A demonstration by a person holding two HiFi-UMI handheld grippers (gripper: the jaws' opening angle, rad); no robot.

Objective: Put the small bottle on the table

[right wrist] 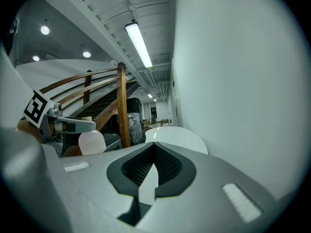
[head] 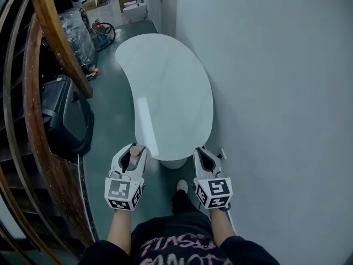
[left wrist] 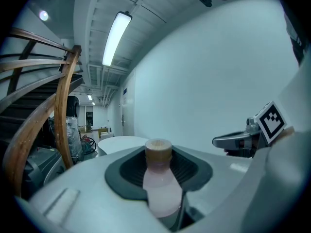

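Between the left jaws: small bottle [left wrist: 160, 188] with a pale pink body and tan cap; its base is hidden by the left hand-held gripper [left wrist: 159, 152], which is clamped on it.
Head view: only the bottle's cap and shoulder show, held just short of the white counter [head: 165, 87].
Pedestal [head: 174, 163]: mostly hidden under the counter top.
Surroundings: wall [head: 276, 93] on the right; wooden stair rail [head: 55, 37] and black case [head: 63, 115] on the left.
Right hand-held gripper [right wrist: 151, 152]: jaws together, nothing held.
Pose: both grippers side by side, pointing at the counter.
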